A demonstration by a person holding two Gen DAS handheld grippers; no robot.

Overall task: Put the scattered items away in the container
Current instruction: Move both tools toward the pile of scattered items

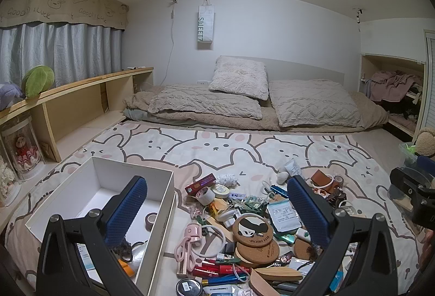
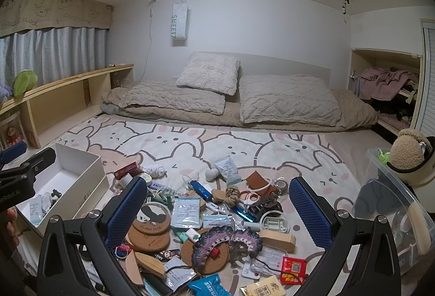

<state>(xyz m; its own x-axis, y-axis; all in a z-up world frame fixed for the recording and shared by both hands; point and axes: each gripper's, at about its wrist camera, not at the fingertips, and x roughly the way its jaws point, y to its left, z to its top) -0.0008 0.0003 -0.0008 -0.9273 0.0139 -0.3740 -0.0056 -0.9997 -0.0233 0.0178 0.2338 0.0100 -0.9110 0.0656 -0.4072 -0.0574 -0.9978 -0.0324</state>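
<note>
A white cardboard box (image 1: 160,214) stands open at the left on the bunny blanket; a tape roll (image 1: 151,219) and a few small items lie inside it. To its right is a heap of clutter: a panda cork coaster (image 1: 251,228), a pink eyelash curler (image 1: 187,241), a purple crocheted piece (image 2: 225,239) and a red packet (image 2: 292,267). My left gripper (image 1: 217,214) hangs open over the box's right wall and the heap, holding nothing. My right gripper (image 2: 217,211) is open above the middle of the heap, also with nothing in it. The box (image 2: 78,160) lies at the left in the right wrist view.
A clear plastic bin (image 2: 394,203) with a plush-covered object on top stands at the right. Pillows and folded bedding (image 2: 217,103) lie behind the blanket (image 1: 217,146). A wooden shelf (image 1: 81,89) runs along the left wall.
</note>
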